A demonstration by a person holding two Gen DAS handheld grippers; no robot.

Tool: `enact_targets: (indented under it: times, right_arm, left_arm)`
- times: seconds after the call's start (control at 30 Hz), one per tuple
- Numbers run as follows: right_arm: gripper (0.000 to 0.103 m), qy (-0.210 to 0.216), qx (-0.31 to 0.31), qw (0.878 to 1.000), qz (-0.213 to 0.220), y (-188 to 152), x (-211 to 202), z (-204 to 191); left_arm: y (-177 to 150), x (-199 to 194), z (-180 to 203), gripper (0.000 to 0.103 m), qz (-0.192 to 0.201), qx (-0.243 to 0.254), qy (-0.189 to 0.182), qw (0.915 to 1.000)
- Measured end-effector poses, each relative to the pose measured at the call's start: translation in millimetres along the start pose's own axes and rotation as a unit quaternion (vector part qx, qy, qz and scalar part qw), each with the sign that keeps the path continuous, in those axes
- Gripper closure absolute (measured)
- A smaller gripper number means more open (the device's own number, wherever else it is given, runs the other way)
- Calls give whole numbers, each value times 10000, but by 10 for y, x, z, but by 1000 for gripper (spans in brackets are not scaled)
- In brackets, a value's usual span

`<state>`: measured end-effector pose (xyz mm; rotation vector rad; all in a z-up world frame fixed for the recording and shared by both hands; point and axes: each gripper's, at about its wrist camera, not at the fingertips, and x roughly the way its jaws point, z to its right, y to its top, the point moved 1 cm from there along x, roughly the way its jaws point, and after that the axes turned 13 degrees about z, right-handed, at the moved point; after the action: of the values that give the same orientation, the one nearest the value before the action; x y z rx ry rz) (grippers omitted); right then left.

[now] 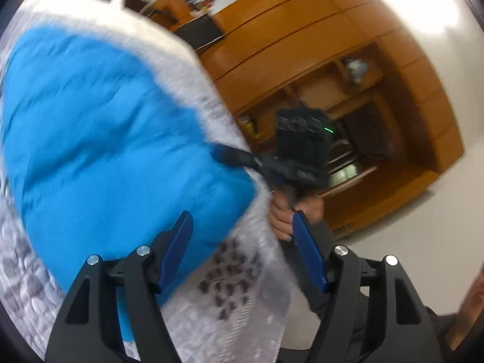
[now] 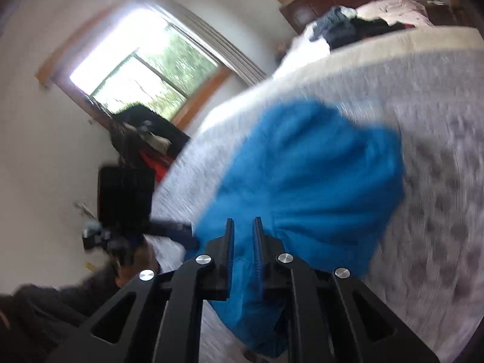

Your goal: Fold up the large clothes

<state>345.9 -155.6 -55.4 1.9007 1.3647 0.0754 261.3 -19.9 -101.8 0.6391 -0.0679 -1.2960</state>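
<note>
Blue padded jacket (image 2: pixel 302 181) bunched on the grey patterned bed cover (image 2: pixel 423 139). Right tongs (image 2: pixel 243 233) nearly closed, pinching its near edge – left tongs (image 1: pixel 242 242) wide open, holding nothing, over the bed's edge.

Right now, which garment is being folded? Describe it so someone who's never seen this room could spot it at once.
Find the bed with the grey patterned cover, below the window. On its near part lies a puffy bright blue jacket, its edge between the right gripper fingers. The dark and pink clothes heaped at the bed's far end are not it; this is the only blue thing.
</note>
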Motion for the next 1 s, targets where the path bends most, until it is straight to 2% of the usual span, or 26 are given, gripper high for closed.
enact_targets:
  times: [0.03,0.1,0.13,0.17,0.23,0.3,0.33,0.37,0.4,0.43,0.5,0.57,0.67,0.7,0.73,0.77,0.8,0.87,0.93,1.0]
  right_arm:
    - [103,-109,51,9999,12,-73,11,54]
    - [103,-34,378,9992,119,-125,30,299]
    - [103,21,501,9986,190,-168,51,406]
    - [103,35,496,9985,237,-201,69,445]
    - [103,186,553,9976,376,-315,74,559]
    - [103,269,698,9965,380,-374,22,604]
    - [103,225,681,9969,339,-400,-43,524]
    - [103,213,571,9977,304,-318,-96,438]
    - [99,256,467,9979,360,-231,-144,356]
    - [95,318,398,9974,505,-46,-167,240]
    - [89,364,242,9975,564,303,-120,105]
    - [73,240,175,9987,407,559,84,84]
    - [72,73,250,9997,23,772,517,173]
    - [75,-31,300,9995,-115,791,663,247]
    - [87,-317,294,9986,-289,786,793,339]
    - [103,-585,318,9969,-414,763,881,496]
    - [103,-750,526,9950,-398,748,907,691]
    - [103,-575,909,9940,-206,660,854,945]
    - [103,-431,1112,9929,-10,558,739,1031]
    - [103,-441,1120,9925,232,475,501,1034]
  left_arm:
    - [-19,39,-72,56,-43,2,74,10000]
    - [-30,76,-169,80,-72,-42,165,9998]
    - [-19,99,-229,87,-78,-26,284,9996]
    - [-20,113,-277,101,-80,20,439,9990]
    - [-31,148,-383,101,-89,-181,443,9988]
    - [-18,115,-280,103,-93,-81,509,9986]
    - [-7,82,-228,83,-91,-60,377,9992]
    - [17,26,-138,50,-103,-54,174,9998]
    - [64,-31,-8,25,-39,47,37,10000]
    - [114,-56,82,18,32,164,7,9999]
    - [209,-43,189,13,30,262,-123,9996]
    - [241,37,140,13,-43,113,-119,9999]
    - [213,161,-1,12,-95,-131,24,9999]
    - [211,150,-12,12,-65,-159,-14,9999]
    - [192,133,-11,12,-42,-181,-61,9998]
    - [191,105,-36,12,-17,-229,-96,9997]
    - [202,69,-60,12,16,-284,-100,9995]
    - [217,-23,-12,12,117,-374,-185,9991]
    - [228,-210,-12,12,260,-432,-368,9980]
    - [201,-418,-66,8,440,-424,-307,9977]
